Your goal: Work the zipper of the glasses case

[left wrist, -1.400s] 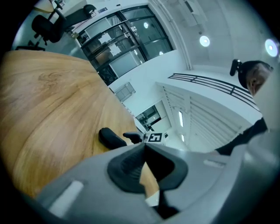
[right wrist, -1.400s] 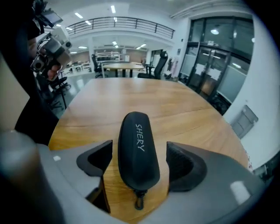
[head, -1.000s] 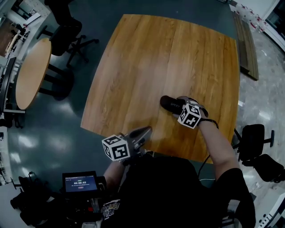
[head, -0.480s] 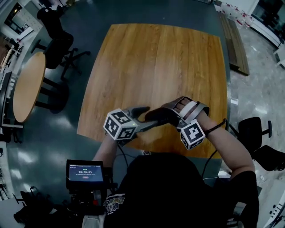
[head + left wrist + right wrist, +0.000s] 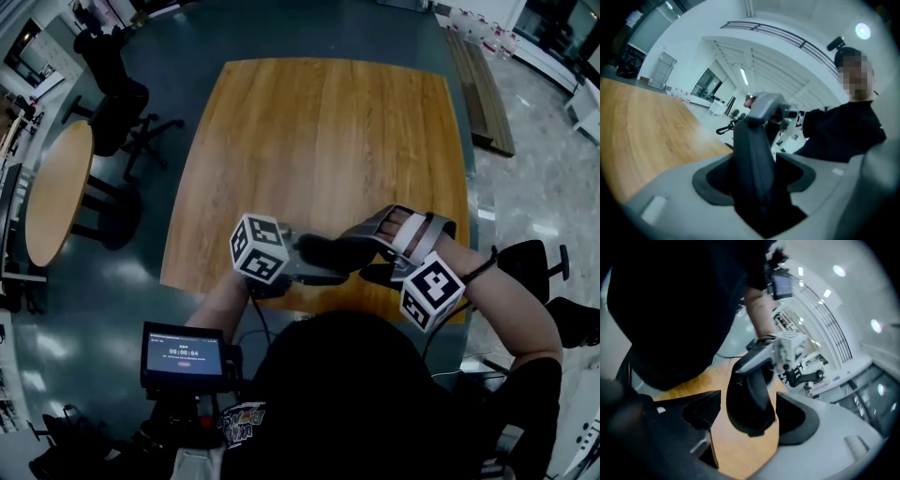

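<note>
The black glasses case (image 5: 337,251) hangs lengthwise between my two grippers, above the near edge of the wooden table (image 5: 319,141). My left gripper (image 5: 314,264) has the case's left end deep between its jaws. In the left gripper view the case (image 5: 752,159) fills the gap of the left gripper (image 5: 754,176) and touches the pads, while the jaws are opening. My right gripper (image 5: 375,246) flanks the other end. In the right gripper view the case (image 5: 747,401) sits between the jaws of the right gripper (image 5: 747,416), which are opening, with slivers of wood showing on both sides. The zipper is not discernible.
A round table (image 5: 56,187) and dark office chairs (image 5: 117,103) stand to the left on the blue floor. Another chair (image 5: 530,272) is at the right. A wooden bench (image 5: 478,84) lies beyond the table's right corner. A small screen (image 5: 183,356) sits near my left elbow.
The right gripper lifted the case off the table and drew it toward my body. The left gripper rose to meet it, and its jaws spread around the case's left end.
</note>
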`<action>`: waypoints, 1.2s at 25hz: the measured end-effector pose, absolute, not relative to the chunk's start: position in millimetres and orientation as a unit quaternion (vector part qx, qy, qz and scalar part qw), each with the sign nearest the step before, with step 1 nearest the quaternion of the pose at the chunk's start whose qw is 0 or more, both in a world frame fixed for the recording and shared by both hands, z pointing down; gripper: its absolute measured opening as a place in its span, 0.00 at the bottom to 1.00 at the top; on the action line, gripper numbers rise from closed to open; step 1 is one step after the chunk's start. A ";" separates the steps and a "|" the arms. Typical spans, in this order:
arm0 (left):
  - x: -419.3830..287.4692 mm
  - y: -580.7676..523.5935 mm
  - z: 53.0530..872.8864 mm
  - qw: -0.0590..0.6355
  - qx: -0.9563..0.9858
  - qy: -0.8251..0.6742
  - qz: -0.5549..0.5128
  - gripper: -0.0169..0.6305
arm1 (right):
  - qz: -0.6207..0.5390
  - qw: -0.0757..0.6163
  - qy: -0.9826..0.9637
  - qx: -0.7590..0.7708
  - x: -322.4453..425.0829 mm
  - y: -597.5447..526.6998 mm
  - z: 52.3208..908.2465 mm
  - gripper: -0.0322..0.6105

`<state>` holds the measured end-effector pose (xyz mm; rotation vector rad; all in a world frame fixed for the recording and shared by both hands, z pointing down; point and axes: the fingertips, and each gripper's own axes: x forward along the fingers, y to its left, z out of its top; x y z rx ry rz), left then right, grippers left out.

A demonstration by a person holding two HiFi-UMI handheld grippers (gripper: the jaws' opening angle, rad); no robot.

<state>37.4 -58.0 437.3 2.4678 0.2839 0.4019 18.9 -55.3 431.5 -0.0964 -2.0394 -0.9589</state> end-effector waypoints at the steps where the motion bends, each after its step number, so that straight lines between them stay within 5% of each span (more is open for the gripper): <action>1: 33.1 -59.2 429.2 0.307 0.937 0.109 0.127 0.45 | -0.331 0.409 -0.850 -0.020 26.4 -59.2 413.4 0.63; 7: 17.8 -49.8 415.0 0.167 0.964 0.106 0.175 0.45 | 0.037 0.218 -0.975 -0.030 51.8 -71.7 335.2 0.37; 14: 15.5 -39.1 437.7 0.000 0.944 0.099 0.315 0.45 | 0.198 0.239 -0.947 -0.083 47.1 -67.8 371.2 0.33; 26: 11.2 -38.3 457.9 -0.041 0.921 0.117 0.369 0.44 | 0.208 0.312 -0.916 -0.143 31.9 -58.3 408.8 0.28; 30: 11.3 -37.5 459.6 -0.066 0.918 0.106 0.376 0.44 | 0.219 0.287 -0.920 -0.151 35.5 -52.5 397.8 0.17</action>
